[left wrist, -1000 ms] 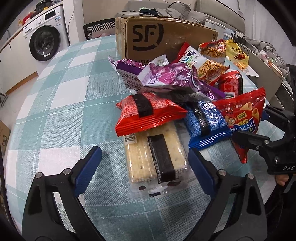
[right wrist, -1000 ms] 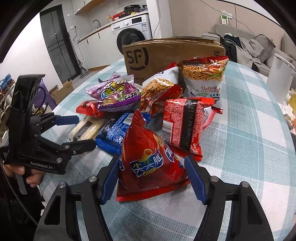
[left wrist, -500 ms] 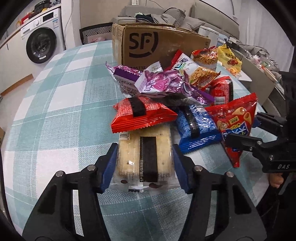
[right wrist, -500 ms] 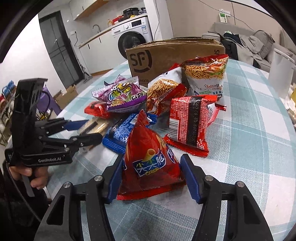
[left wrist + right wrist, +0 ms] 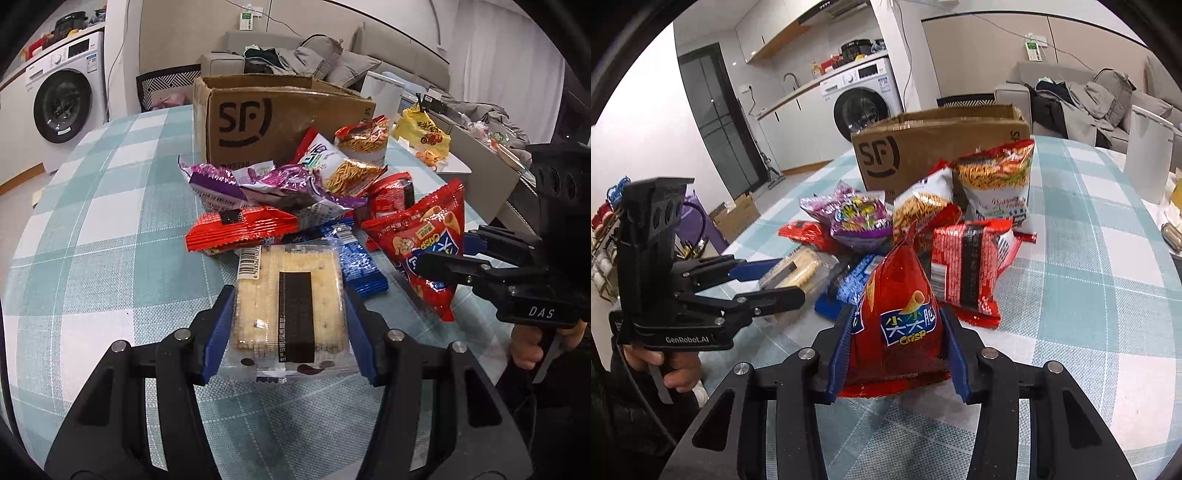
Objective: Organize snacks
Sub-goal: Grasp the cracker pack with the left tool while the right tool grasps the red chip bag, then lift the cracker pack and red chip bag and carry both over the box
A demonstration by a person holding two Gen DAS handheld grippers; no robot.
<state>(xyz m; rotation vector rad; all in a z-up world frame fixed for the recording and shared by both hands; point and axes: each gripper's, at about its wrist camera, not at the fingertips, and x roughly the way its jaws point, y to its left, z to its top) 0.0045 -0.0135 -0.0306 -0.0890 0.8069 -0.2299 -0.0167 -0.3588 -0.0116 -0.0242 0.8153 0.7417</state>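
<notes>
L gripper now clamped on cracker pack, R gripper just closed on red crisp bag nr table's front edge — both ready to lift twd box.

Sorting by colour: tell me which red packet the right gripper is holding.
The triangular red Crisp bag, pinched by the right gripper. The flat red packet with a black stripe and the red wafer packet lie loose in the pile.

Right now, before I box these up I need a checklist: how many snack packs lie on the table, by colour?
Red foil packs: 3
Purple foil bags: 2
White-and-red noodle-stick bags: 2
Blue foil pack: 1
Clear plastic cracker pack: 1
Total: 9
</notes>
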